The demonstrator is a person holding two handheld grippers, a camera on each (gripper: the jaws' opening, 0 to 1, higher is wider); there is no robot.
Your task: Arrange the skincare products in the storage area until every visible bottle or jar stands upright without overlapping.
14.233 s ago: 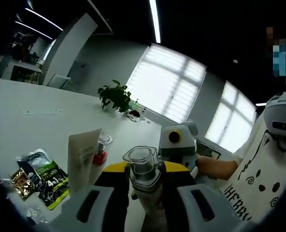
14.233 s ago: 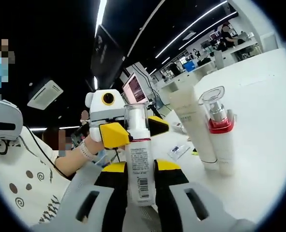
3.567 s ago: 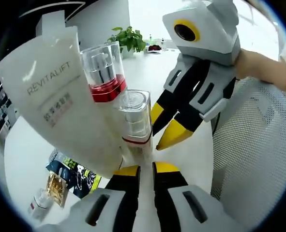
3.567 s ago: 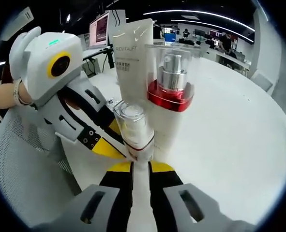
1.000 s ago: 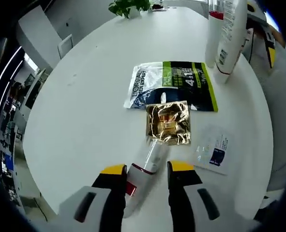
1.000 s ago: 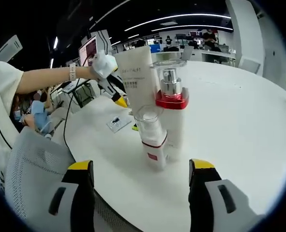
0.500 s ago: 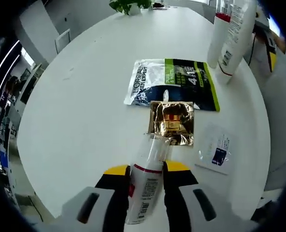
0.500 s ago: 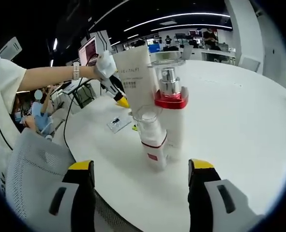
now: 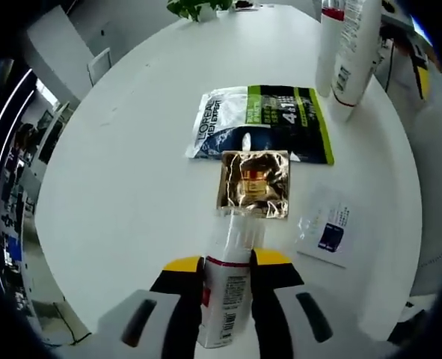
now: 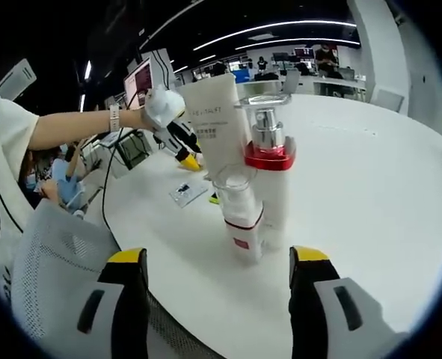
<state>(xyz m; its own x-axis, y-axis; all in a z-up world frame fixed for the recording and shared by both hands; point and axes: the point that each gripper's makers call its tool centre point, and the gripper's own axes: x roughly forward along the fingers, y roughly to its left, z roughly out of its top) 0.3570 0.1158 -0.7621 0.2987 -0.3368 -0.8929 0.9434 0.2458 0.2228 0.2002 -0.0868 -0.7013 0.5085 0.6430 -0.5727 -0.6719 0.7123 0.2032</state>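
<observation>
While the left claw (image 9: 226, 273) had its yellow-tipped jaws pressed against a small white plastic bottle with a red band and clear cap (image 9: 229, 288), that bottle lay along the jaws with its cap pointing forward, away from the claw, over the round white table (image 9: 116, 172). Just ahead of the cap lay a crinkled gold foil sachet (image 9: 253, 183), beyond it a flat white-green-and-black printed pouch (image 9: 262, 123), and to the right a small white card with a dark blue mark (image 9: 327, 233). Far forward and to the right stood two tall white containers (image 9: 345, 52).

The right claw (image 10: 218, 288) was spread wide and held nothing. Straight ahead between its jaws stood three upright items close together — a tall white squeeze tube (image 10: 219, 123), a white pump bottle with a red collar under a clear cover (image 10: 269, 172), and a shorter white bottle with a red band and clear cap (image 10: 239, 217).

The gripped bottle looked light and rigid, though smooth plastic could slip or swivel between two jaws. Mid-body, on the labelled white section, seemed the sound place to hold — the clear cap might pop off or crack. It would probably tip easily when stood up.
</observation>
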